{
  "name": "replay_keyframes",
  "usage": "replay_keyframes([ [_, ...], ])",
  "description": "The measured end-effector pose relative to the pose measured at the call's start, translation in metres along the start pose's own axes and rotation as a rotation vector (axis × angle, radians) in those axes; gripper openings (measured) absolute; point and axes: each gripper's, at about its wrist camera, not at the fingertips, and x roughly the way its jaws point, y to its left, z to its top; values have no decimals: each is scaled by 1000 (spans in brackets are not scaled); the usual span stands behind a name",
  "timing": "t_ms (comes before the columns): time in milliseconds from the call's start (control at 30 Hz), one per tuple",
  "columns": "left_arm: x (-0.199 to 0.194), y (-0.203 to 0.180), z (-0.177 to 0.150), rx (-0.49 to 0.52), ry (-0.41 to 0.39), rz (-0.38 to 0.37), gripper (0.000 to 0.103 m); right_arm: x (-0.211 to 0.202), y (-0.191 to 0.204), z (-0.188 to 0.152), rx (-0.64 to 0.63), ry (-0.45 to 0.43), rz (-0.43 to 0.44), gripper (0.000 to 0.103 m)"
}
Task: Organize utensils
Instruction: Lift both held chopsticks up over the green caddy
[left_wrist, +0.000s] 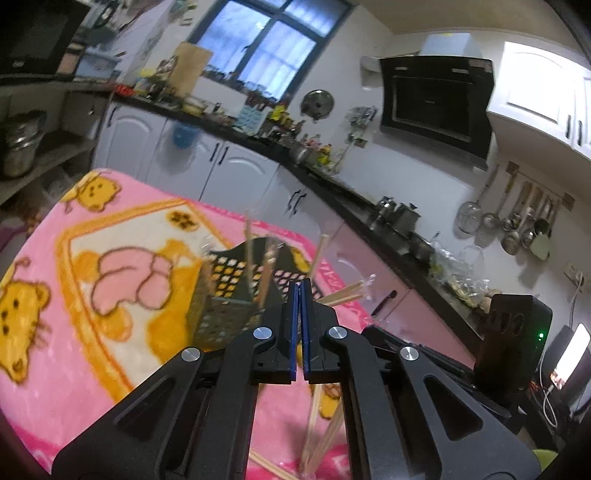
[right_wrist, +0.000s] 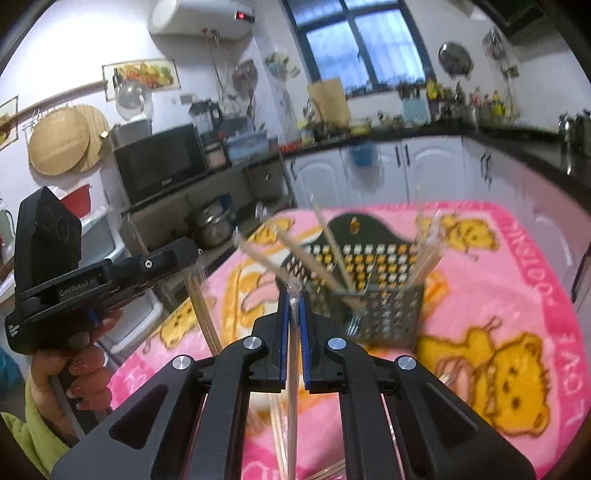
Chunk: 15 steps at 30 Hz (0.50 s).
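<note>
Roughly midway, judging by what lies where. Already standing in the basket (right_wrist: 384, 317), on the pink blanket (right_wrist: 517, 280): several chopsticks (right_wrist: 332, 254), leaning to different sides, some in clear wrap at its right corner. Not yet put away: a few loose sticks (left_wrist: 266, 465) lying on the blanket at the near edge, partly hidden under the tools.

Right gripper (right_wrist: 294, 295): fingers pinching a thin wrapped stick (right_wrist: 293, 369), held above the blanket, just short of the basket. Left gripper (left_wrist: 299, 286): fingers pressed fully together, with nothing seen between the pads from its own camera. In the right view, a hanging pair (right_wrist: 207, 321) just below its front; impossible to tell if gripped by a thin wrap or only behind it.

Left to do, probably: dropping the held stick into the basket, then collecting the rest.
</note>
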Motion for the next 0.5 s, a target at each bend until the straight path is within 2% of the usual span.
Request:
replay_keyframes([
  [500, 6, -41, 19, 67, -28, -68, 0, -39, -22, 17, 19, -155, -72, 6],
])
